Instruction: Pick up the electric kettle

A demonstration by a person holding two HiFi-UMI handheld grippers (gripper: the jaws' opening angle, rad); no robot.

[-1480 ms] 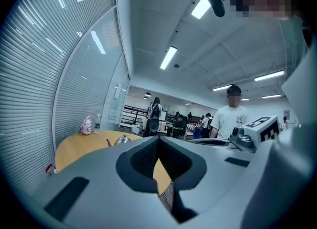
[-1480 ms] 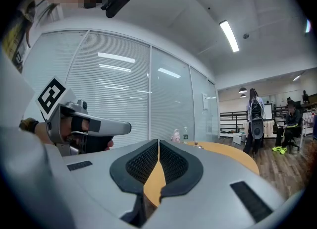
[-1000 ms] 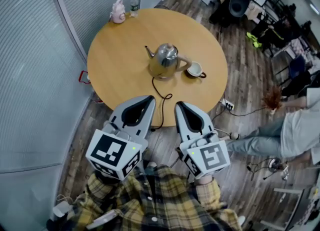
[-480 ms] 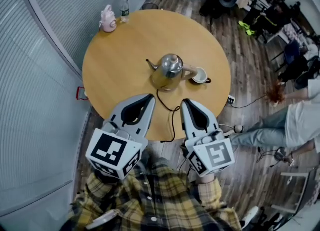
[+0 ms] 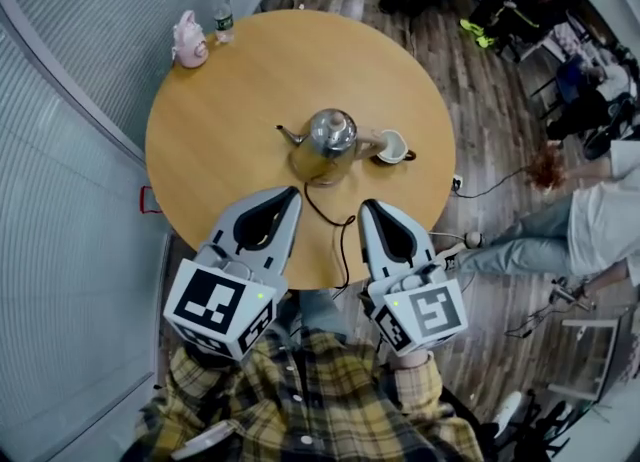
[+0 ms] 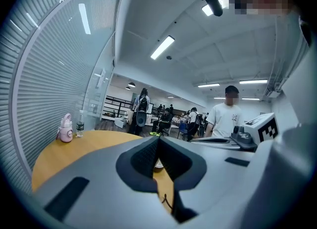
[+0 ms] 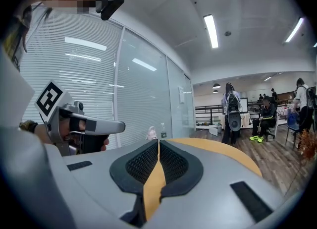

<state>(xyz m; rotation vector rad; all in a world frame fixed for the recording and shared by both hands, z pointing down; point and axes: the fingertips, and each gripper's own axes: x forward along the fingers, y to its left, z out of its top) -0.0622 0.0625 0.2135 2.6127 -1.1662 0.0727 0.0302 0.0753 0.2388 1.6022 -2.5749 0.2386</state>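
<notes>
The steel electric kettle (image 5: 326, 144) stands near the middle of the round wooden table (image 5: 230, 120), spout to the left. Its black cord (image 5: 327, 212) trails to the near edge. My left gripper (image 5: 289, 194) (image 6: 159, 141) is over the table's near part, below and left of the kettle, with its jaws shut and nothing in them. My right gripper (image 5: 365, 207) (image 7: 158, 143) is level with it, below and right of the kettle, also shut and empty. Neither touches the kettle. In both gripper views the jaws hide the kettle.
A white cup on a saucer (image 5: 391, 146) sits just right of the kettle. A pink bottle (image 5: 187, 38) and a water bottle (image 5: 221, 2) stand at the table's far left edge. A glass wall (image 5: 70, 150) runs along the left. A person (image 5: 600, 230) sits at the right.
Both grippers have moved forward from the table's near edge to over the tabletop, closer to the kettle. Their jaws stayed shut.
</notes>
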